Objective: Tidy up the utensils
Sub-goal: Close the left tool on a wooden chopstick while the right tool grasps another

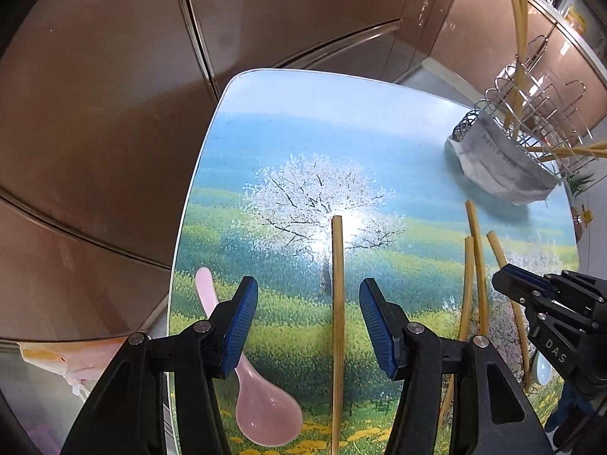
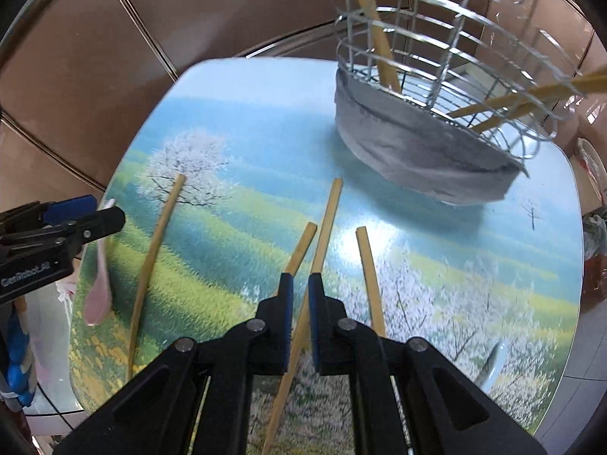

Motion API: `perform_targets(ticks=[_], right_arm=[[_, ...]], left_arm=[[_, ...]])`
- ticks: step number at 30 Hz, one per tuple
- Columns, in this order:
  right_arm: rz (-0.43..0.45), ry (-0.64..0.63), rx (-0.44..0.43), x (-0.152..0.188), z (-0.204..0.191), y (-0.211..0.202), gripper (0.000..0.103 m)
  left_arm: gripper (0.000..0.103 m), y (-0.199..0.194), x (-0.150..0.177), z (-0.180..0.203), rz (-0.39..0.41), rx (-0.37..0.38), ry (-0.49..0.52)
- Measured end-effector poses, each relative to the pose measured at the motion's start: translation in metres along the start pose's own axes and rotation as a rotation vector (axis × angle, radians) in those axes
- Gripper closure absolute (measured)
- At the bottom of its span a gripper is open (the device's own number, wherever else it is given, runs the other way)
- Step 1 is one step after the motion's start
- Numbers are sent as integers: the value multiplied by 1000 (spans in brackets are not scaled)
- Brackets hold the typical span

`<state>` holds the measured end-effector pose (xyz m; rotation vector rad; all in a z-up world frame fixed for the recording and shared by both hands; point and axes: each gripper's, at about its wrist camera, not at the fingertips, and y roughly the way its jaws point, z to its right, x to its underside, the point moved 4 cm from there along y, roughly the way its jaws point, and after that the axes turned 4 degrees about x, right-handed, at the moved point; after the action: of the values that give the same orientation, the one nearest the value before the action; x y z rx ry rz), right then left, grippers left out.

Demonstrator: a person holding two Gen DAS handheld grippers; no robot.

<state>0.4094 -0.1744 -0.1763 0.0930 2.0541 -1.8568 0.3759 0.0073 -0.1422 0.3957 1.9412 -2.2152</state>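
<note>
My left gripper [image 1: 308,316] is open above a single bamboo chopstick [image 1: 337,303] that lies between its fingers on the table; the same chopstick shows in the right wrist view [image 2: 151,258]. A pink spoon [image 1: 261,405] lies under the left finger. My right gripper [image 2: 299,303] is shut on a chopstick [image 2: 322,242], with two more chopsticks [image 2: 370,284] lying on either side of it. A wire utensil basket [image 2: 447,57] with a grey cloth round its base [image 2: 417,148] stands at the back right and holds several chopsticks.
The table [image 1: 303,132] has a glossy landscape print and rounded edges, with brown cabinet fronts [image 1: 95,132] behind and to the left. A white spoon [image 2: 493,364] lies near the table's front right edge.
</note>
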Motion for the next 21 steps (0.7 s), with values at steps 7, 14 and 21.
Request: perform_targets(ticks=[7,14,21], right_arm=[[-34,-8,19,-7,1,19,95],[-47,-7,23,-9,3,28,95],[-50,-9,23,-17,2,36,95]], left_arm=[[48,13,-10,1,-24,1,8],[48,26,-15,3,-47,9,5],[48,33,-18,6,-64,4,7]])
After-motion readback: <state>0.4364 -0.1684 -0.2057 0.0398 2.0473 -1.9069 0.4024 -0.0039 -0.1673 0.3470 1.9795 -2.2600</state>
